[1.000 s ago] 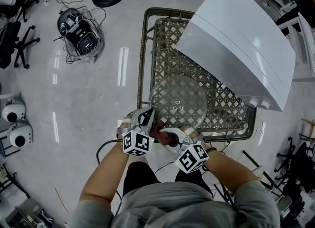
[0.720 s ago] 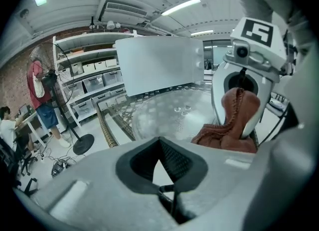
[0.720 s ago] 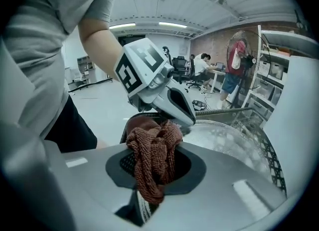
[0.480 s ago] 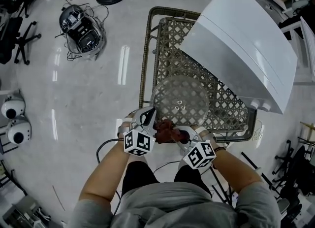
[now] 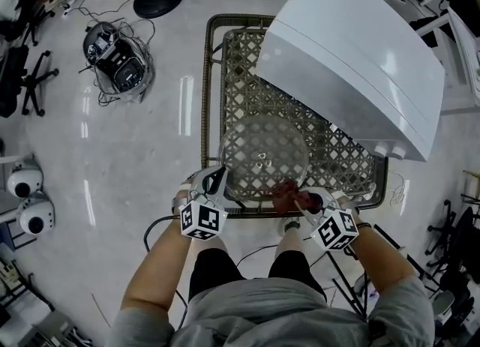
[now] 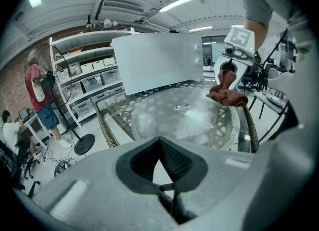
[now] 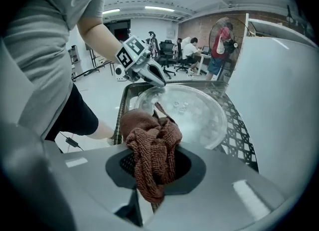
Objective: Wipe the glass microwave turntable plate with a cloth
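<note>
Two grippers work at the near edge of the woven brown wicker table (image 5: pixel 206 91), one at each side of the round clear glass turntable plate (image 5: pixel 264 151). The plate lies flat on the lattice, close to that near edge, with the large white microwave (image 5: pixel 352 46) over the table's far right corner. The right gripper (image 5: pixel 296 197) is clamped on a bunched rust-brown knitted cloth (image 5: pixel 283 188), which spills out past its jaws and meets the plate at its near right rim. The left gripper (image 5: pixel 217 178) has its jaws drawn together at the tips, right at the plate's near left rim. Its own view does not settle whether the thin glass edge is nipped between them.

The main risk I see is the plate sliding. It sits on an open weave near the table's edge, so a firm pull of the cloth towards the person could carry it over that edge if the left side is not truly steadying it. The cloth is also held only by a fold, and dragging it across the glass may tug it free.

The plate holds nothing, only its moulded bumps at the centre. The microwave's inside is not shown.
</note>
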The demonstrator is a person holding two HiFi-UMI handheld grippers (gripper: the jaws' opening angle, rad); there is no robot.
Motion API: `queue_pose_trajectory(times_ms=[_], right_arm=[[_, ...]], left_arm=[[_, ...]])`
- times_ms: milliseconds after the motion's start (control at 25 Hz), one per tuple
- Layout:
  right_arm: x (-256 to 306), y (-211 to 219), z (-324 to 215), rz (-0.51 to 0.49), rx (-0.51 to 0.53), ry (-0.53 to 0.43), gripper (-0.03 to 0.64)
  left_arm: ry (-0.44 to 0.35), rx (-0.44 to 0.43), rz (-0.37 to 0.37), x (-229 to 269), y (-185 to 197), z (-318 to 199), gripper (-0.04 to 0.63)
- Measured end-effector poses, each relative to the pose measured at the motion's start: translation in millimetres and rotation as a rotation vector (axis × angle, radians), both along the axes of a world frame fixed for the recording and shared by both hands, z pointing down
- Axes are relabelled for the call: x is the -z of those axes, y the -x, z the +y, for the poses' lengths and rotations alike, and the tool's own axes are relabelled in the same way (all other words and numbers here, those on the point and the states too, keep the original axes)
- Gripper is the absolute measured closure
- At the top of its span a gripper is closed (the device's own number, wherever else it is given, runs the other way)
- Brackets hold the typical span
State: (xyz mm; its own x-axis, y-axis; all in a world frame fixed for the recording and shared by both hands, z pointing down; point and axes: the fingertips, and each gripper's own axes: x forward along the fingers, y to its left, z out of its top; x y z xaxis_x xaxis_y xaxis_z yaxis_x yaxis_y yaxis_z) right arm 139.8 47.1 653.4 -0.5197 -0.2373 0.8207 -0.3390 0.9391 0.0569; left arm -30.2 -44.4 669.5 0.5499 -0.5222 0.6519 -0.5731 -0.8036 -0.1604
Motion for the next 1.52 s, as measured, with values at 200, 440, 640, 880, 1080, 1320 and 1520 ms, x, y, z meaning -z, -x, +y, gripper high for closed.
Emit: queue_pose_trajectory(times_ms=[200,440,640,880,1080,1320,1520], right_arm=[[9.8,-17.9,-0.8,-0.045,-0.092,0.013,0.540],[33.0,-21.9,-11.5,-0.160,-0.210,0.012,0.540],[55.8,-22.9,-14.3,-0.200,-0.279,0.001,0.540],[88.5,-17.0,-35.4,-0.233,-0.315,-0.038,0.540],[119.2,-16.1,-51.7,-0.243,-0.334,-0.082,0.540],[155.0,-23.7,-51.6,-0.251,-0.362,-0.107,0.540],[183.7,-38.4,-54.0,-0.250,-0.386,-0.148,0.540]], left_arm=[[0.012,0.008,-0.015,-2.1,0.6,-1.0,0.597],[0.036,-0.009,-0.063,-16.1,0.0,-5.4,0.597],[0.058,-0.026,-0.121,-18.4,-0.5,-2.8,0.598],[0.143,-0.014,-0.184,-24.4,-0.9,-6.5,0.597],[0.212,-0.029,-0.246,-29.9,0.5,-10.1,0.597],[0.260,-0.026,-0.308,-32.1,0.3,-12.7,0.597],[0.253,-0.012,-0.232,3.7,-17.3,-17.3,0.595]])
